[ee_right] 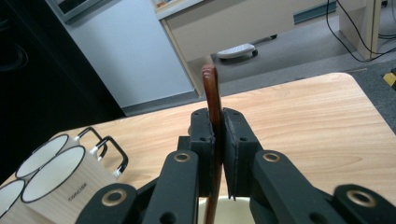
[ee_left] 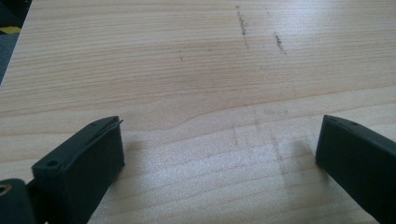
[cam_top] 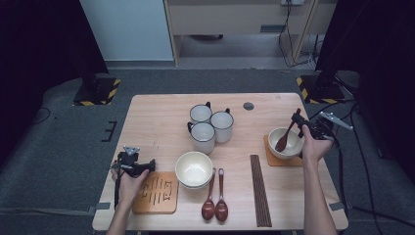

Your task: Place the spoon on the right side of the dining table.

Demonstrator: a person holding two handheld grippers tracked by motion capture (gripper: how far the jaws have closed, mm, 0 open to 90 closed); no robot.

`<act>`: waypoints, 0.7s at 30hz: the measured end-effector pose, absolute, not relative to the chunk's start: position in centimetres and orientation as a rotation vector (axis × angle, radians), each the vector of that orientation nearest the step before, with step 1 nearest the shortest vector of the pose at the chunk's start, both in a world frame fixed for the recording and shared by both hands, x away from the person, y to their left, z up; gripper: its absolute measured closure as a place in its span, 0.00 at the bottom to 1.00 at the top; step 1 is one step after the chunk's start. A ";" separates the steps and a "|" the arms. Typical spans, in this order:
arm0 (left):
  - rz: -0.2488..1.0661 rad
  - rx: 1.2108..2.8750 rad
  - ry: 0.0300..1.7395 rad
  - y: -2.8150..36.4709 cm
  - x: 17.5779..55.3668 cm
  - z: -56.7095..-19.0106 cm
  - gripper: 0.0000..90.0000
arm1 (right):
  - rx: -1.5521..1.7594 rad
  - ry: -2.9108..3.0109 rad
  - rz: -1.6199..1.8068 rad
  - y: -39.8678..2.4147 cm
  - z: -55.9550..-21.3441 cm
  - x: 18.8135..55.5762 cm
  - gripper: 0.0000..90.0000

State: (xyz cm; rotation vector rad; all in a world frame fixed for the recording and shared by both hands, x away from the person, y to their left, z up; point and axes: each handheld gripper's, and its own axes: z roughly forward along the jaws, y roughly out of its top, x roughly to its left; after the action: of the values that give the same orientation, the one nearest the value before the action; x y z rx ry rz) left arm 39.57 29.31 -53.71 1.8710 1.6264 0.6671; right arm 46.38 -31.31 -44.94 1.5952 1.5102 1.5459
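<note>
Your right hand-held gripper [cam_top: 296,119] has the spoon standing in the right bowl.

Its jaws are clamped on the handle of a dark brown wooden spoon [cam_top: 287,134], whose scoop rests inside the cream ceramic bowl [cam_top: 286,143] on the small orange-brown coaster [cam_top: 270,157] at the right side of the light wooden counter [cam_top: 156,122]. Your left hand-held gripper [cam_top: 152,165] sits at the near left beside the patterned wooden coaster [cam_top: 156,194], jaws spread wide with nothing between them. A second cream bowl [cam_top: 194,169] in the near middle holds nothing. Three white mugs with dark rims [cam_top: 210,124] are clustered toward the far middle; two more brown spoons [cam_top: 215,198] and dark chopsticks [cam_top: 260,188] lie near you.
</note>
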 end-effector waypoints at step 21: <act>0.665 1.873 1.626 29.3 39.6 -53.7 0.00 | 1.562 1.609 1.379 -32.3 -46.3 45.2 0.52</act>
State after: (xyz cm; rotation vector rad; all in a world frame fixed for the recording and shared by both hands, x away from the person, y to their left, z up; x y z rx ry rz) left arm 39.59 29.30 -53.72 1.8726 1.6263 0.6645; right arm 45.21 -32.33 -46.31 1.5616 1.6088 1.3794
